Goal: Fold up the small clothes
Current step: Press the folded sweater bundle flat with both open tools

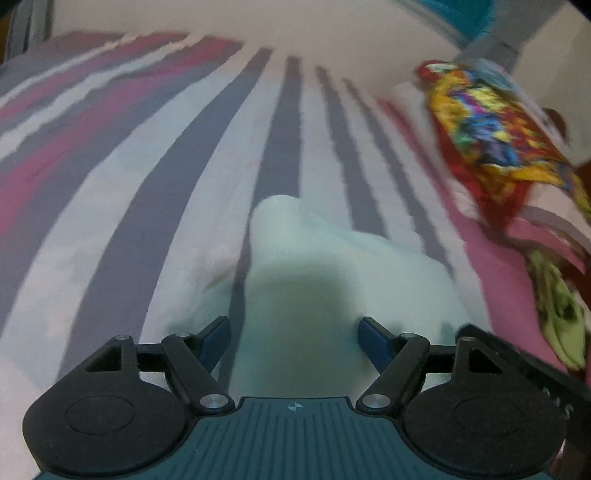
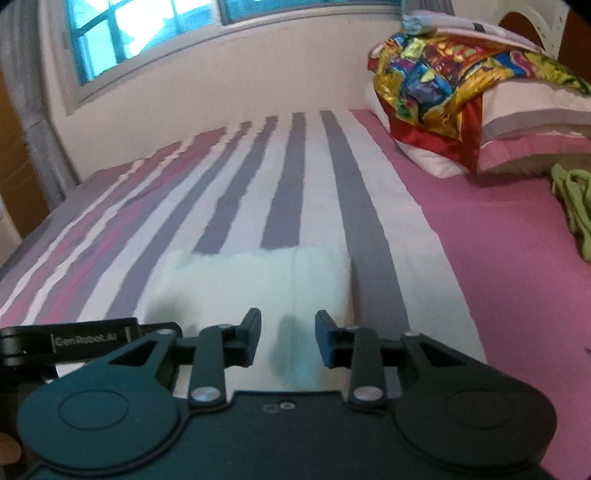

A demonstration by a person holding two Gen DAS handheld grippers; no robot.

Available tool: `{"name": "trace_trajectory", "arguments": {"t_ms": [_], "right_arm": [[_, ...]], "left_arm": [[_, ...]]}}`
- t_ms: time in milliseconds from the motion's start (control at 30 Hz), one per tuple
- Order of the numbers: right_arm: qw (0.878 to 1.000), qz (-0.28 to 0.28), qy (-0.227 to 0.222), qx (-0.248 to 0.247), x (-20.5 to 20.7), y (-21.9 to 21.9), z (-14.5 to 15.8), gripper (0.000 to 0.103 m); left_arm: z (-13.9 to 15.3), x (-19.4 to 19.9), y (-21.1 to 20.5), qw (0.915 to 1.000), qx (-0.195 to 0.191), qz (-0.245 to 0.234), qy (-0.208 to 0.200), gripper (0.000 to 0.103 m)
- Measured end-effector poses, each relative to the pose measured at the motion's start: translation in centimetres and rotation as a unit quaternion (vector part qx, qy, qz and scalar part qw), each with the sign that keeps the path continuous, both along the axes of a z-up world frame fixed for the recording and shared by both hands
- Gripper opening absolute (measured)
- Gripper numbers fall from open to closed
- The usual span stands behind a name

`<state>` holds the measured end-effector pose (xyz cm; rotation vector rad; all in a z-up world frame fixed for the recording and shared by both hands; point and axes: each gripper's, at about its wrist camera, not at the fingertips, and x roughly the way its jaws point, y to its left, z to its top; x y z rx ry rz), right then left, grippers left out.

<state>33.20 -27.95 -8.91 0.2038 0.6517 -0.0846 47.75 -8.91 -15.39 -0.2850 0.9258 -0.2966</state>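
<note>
A small white garment (image 1: 317, 280) lies on the striped bedspread (image 1: 155, 192), bunched up into a soft mound in the blurred left wrist view. My left gripper (image 1: 293, 332) hovers over its near part with the jaws wide apart and the pads clear of the cloth. In the right wrist view the same white garment (image 2: 258, 280) looks like a flat folded rectangle. My right gripper (image 2: 288, 336) sits over its near edge, jaws parted by a narrow gap, with nothing pinched between them.
A pillow (image 2: 532, 122) draped with a shiny multicoloured cloth (image 2: 436, 81) lies at the bed's far right. A green garment (image 2: 572, 206) lies crumpled on the pink sheet (image 2: 498, 258). A wall and a window (image 2: 147, 29) stand behind the bed.
</note>
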Motion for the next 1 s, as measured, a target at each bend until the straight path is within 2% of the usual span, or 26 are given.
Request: {"name": "trace_trajectory", "arguments": {"t_ms": [67,100,133,200,233,400,467,533,567,633,700,900,967,1000], "right_arm": [[1.0,-0.01,0.011,0.005,1.8,-0.4,-1.0,0.032],[1.0,-0.012,0.022,-0.007,2.5,-0.5,-1.7,0.031],[0.998,-0.016,0.049,-0.028,3.4,-0.6,-2.8,0.031],[0.998,-0.018,0.057,-0.029,3.9,-1.1,-4.5,0.035],[0.998,-0.02,0.057,-0.03,3.9,-1.2,-4.5,0.041],[0.998,-0.02,0.053,-0.012,2.9,-1.6,-3.7,0.042],[0.999,-0.022,0.03,-0.012,1.6,-1.2,-2.7,0.038],[1.0,-0.026,-0.001,-0.011,-0.1,-1.0,-1.5,0.037],[0.999,-0.026,-0.003,-0.019,-0.5,-0.8,-1.6,0.039],[0.999,-0.011,0.03,-0.035,-0.5,-0.3,-2.7,0.036],[0.999,-0.014,0.045,-0.023,-0.6,-0.4,-3.5,0.036],[0.999,-0.02,0.032,-0.038,-1.9,0.4,-2.0,0.038],[0.996,-0.011,0.073,-0.049,-1.5,0.7,-3.4,0.038],[0.996,-0.012,0.076,-0.043,-1.6,0.6,-3.7,0.038]], "left_arm": [[-1.8,1.8,0.0,0.9993,-0.023,0.017,0.025,0.076],[-2.4,2.3,-0.1,0.9991,-0.027,0.019,0.027,0.08],[-2.7,2.3,-0.4,0.9993,-0.023,0.019,0.021,0.084],[-2.9,2.3,-1.4,0.9998,-0.006,0.017,0.008,0.085],[-2.9,2.2,-1.8,0.9999,0.001,0.015,0.004,0.086],[-2.3,0.7,-1.1,1.0,0.0,0.007,0.005,0.086],[-2.1,-0.8,-0.7,1.0,0.003,0.001,0.004,0.086],[-2.0,-2.0,-0.3,1.0,0.006,-0.006,0.004,0.086],[-1.9,-2.5,-0.2,0.9999,0.008,-0.009,0.002,0.086],[-1.8,-3.1,0.0,0.9999,0.01,-0.011,0.004,0.086],[-1.5,-3.7,0.1,0.9998,0.015,-0.01,0.004,0.086],[-1.4,-5.9,0.5,0.9995,0.026,-0.018,0.001,0.086],[-1.5,-6.4,0.5,0.9994,0.029,-0.018,0.004,0.086],[-1.5,-6.6,0.4,0.9993,0.031,-0.019,0.003,0.086]]}}
